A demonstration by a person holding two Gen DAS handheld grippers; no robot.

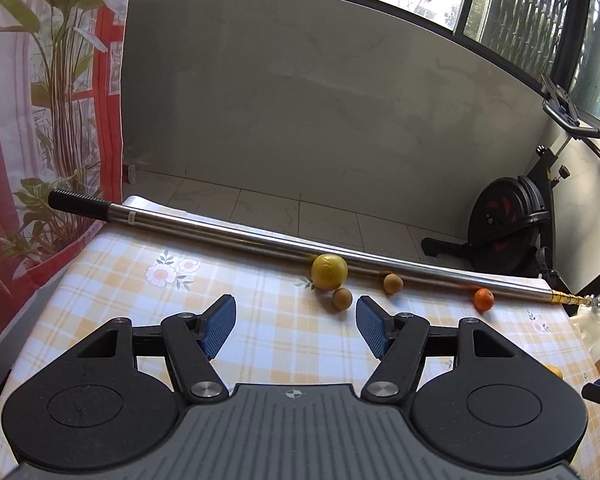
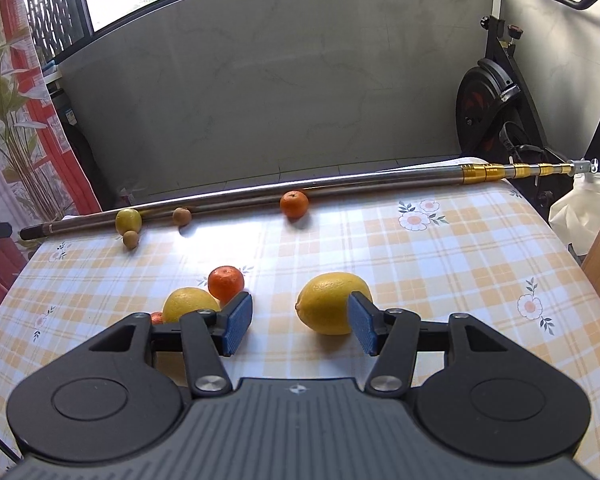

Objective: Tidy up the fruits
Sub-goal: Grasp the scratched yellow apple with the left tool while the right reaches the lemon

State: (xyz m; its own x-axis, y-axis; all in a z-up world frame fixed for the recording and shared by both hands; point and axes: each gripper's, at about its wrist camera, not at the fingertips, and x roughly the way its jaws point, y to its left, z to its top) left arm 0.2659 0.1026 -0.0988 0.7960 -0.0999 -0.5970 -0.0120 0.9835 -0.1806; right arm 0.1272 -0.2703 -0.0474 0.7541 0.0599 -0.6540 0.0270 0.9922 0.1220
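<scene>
In the left wrist view the left gripper [image 1: 296, 322] hangs over the checked tablecloth [image 1: 112, 280] at the lower centre of the frame, its blue pads spread wide with nothing between them. Just above and right of the gap lies a small brown fruit [image 1: 342, 299], touching or nearly touching a larger yellow-green fruit [image 1: 329, 272] behind it. A second brown fruit [image 1: 393, 283] sits a little to the right, and a small orange [image 1: 483, 299] lies further right, near the gold end of the pole. All four rest along a long metal pole [image 1: 228, 232] that crosses the frame from the black grip at the left to the right edge. A red patterned curtain [image 1: 40, 100] fills the left side, and an exercise bike [image 1: 512, 232] stands at the right.

In the right wrist view the right gripper [image 2: 300, 322] is also spread open at lower centre and grips nothing. A large lemon [image 2: 328, 302] lies right of centre, its right end partly behind the right-hand pad; whether they touch cannot be told. Left of centre a second lemon [image 2: 188, 304] sits partly behind the left-hand finger, with a mandarin [image 2: 226, 282] touching it from behind. A sliver of another orange fruit [image 2: 157, 317] peeks out at the lemon's left. Across the upper middle of this frame, along the pole, lie the same row of fruits, the orange nearest the centre
</scene>
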